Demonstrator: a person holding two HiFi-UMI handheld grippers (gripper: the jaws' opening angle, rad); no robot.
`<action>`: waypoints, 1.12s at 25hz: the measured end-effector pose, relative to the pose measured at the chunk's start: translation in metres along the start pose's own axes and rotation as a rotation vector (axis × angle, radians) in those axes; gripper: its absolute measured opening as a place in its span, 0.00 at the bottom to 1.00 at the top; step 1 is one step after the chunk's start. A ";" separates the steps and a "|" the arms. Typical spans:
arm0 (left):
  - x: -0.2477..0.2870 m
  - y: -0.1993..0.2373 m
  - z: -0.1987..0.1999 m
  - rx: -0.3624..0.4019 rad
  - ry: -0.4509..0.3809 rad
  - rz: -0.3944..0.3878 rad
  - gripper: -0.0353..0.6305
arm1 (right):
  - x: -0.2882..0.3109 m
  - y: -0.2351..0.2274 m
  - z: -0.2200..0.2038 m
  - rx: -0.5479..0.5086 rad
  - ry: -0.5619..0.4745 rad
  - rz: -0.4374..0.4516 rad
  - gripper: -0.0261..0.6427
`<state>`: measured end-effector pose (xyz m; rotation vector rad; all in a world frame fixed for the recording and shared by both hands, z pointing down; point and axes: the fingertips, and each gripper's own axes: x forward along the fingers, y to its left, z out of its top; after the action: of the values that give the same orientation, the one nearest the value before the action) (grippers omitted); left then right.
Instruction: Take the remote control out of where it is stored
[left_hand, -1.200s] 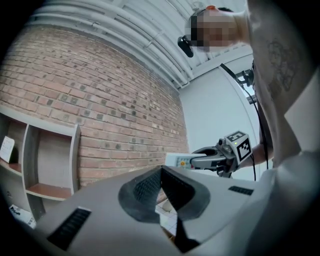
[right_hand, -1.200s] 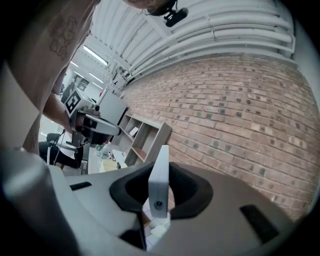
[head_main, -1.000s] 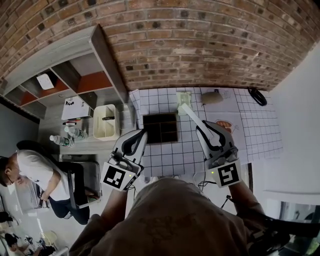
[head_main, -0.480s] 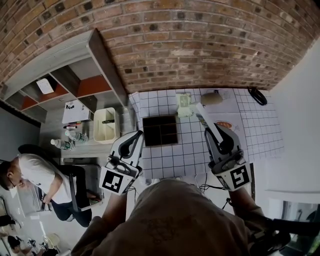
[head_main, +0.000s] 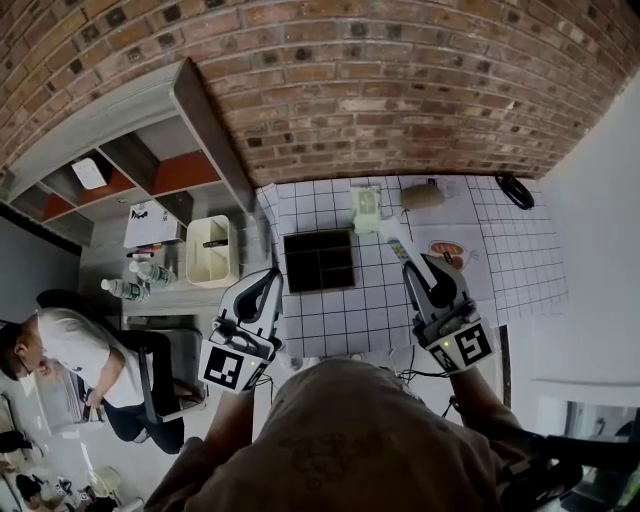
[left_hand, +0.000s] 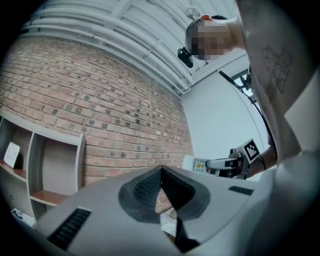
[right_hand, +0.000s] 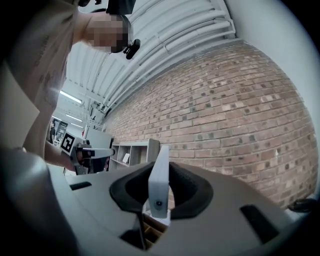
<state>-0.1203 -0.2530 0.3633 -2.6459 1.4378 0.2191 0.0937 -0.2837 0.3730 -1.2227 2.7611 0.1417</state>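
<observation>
The right gripper (head_main: 413, 268) has the remote control (head_main: 396, 243) in its jaws. The jaws are about half open and squeeze the white remote from both sides. In the right gripper view the remote control (right_hand: 160, 172) stands on its thin edge between the two dark pads (right_hand: 192, 192). Its far end pokes out past the tips of the right gripper (right_hand: 160, 192). The remote is up in the air, out of the box and off the table.

The left gripper (head_main: 270, 278) has nothing in it. In the left gripper view the jaws of the left gripper (left_hand: 161, 171) are pressed together, with only the brick wall (left_hand: 100, 115) behind them. That view also shows the right gripper (left_hand: 212, 164) off to its right. The remote control (left_hand: 196, 163) and its little buttons stick out of it.

A dark box (head_main: 320, 260) with small square parts sits on the white tiled table (head_main: 520, 265). It is just ahead of the left gripper, a bit to its right. It is to the left of the right gripper. A small green packet (head_main: 367, 205) lies ahead of the right gripper, past the remote's end. A white bin (head_main: 213, 247) is to the left of the left gripper. A shelf (head_main: 150, 165) is further off on the same side. A person in a white top (head_main: 70, 350) is far to the left of the left gripper
</observation>
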 end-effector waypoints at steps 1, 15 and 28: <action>-0.001 0.000 0.000 0.001 0.000 0.002 0.06 | 0.000 0.001 -0.003 0.004 0.002 0.004 0.17; -0.008 -0.002 -0.012 -0.025 0.022 0.015 0.06 | 0.006 0.012 -0.007 0.018 -0.004 0.035 0.17; -0.018 0.008 -0.011 -0.005 0.031 0.034 0.06 | 0.007 0.017 -0.011 0.011 0.016 0.031 0.17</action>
<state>-0.1364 -0.2445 0.3772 -2.6425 1.4941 0.1855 0.0754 -0.2789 0.3836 -1.1837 2.7921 0.1197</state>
